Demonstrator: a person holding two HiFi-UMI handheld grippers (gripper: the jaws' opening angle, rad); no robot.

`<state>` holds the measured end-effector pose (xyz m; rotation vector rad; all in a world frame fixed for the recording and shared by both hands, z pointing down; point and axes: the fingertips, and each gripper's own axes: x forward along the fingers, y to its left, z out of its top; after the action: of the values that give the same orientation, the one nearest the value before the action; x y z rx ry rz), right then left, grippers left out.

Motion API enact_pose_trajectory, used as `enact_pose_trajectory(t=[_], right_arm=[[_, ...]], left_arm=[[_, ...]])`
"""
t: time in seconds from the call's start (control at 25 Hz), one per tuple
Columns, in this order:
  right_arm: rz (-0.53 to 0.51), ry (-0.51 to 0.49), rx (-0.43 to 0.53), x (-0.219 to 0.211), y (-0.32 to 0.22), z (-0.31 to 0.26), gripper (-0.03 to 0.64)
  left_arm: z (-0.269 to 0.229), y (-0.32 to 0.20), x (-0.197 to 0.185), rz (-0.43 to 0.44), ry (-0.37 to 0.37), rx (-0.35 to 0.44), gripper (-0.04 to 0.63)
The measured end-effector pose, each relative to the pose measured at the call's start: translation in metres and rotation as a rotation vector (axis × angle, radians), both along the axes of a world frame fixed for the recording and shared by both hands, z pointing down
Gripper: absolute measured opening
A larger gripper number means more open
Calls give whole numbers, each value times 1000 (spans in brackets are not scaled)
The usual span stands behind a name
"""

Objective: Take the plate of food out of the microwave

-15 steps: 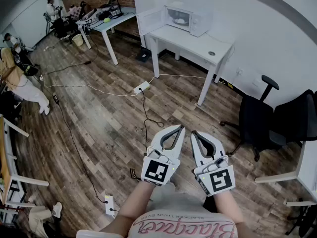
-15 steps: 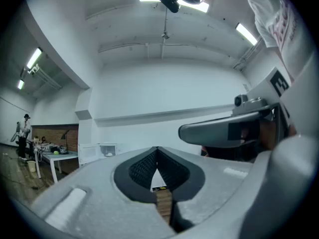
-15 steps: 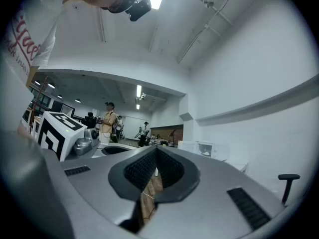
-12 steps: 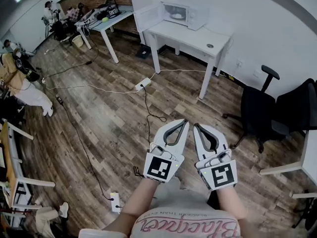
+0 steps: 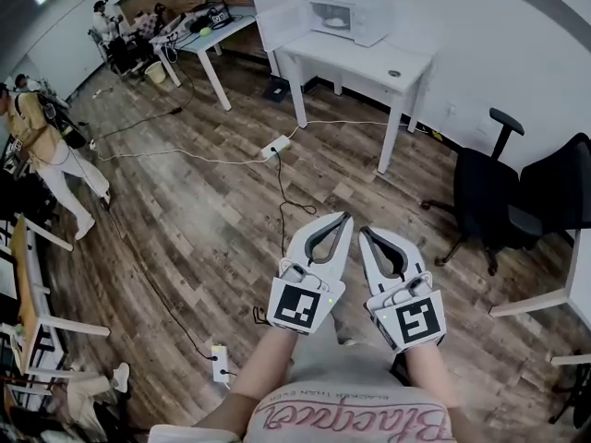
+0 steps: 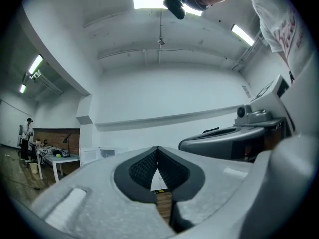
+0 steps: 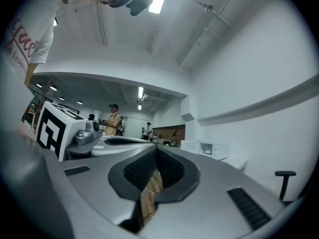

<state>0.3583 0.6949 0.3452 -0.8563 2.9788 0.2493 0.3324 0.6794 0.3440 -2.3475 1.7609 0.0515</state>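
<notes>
The white microwave [image 5: 355,17] stands far off on a white table [image 5: 369,63] against the wall, with its door [image 5: 282,21] swung open to the left. A pale plate [image 5: 334,23] shows inside it, too small to make out the food. Both grippers are held side by side low in the head view, over the wood floor and well short of the table. My left gripper [image 5: 345,218] is shut with nothing in it. My right gripper [image 5: 364,233] is also shut and empty. The right gripper view shows the microwave [image 7: 212,149] small in the distance past the shut right gripper [image 7: 156,148].
Two black office chairs [image 5: 485,201] stand to the right of the path. A power strip [image 5: 277,144] and loose cables lie on the floor before the table, another strip [image 5: 220,363] near my feet. A cluttered desk [image 5: 199,30] is at back left. A person [image 5: 46,146] stands at left.
The head view has drifted slightly, so the table sits a little more to the right. Both grippers stay shut and side by side. The person at left has shifted position.
</notes>
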Motion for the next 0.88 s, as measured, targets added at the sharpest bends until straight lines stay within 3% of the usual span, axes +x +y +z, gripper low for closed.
enact_pose_trajectory(t=[0.16, 0.4, 0.88], right_arm=[[2, 1, 2, -15, -1, -1, 12], [20, -87, -72, -51, -32, -8, 12], [54, -56, -61, -154, -116, -4, 12]], left_arm=[[-2, -7, -19, -5, 9, -3, 5], [-1, -29, -63, -4, 7, -27, 5], [-1, -113, -156, 109, 73, -30, 5]])
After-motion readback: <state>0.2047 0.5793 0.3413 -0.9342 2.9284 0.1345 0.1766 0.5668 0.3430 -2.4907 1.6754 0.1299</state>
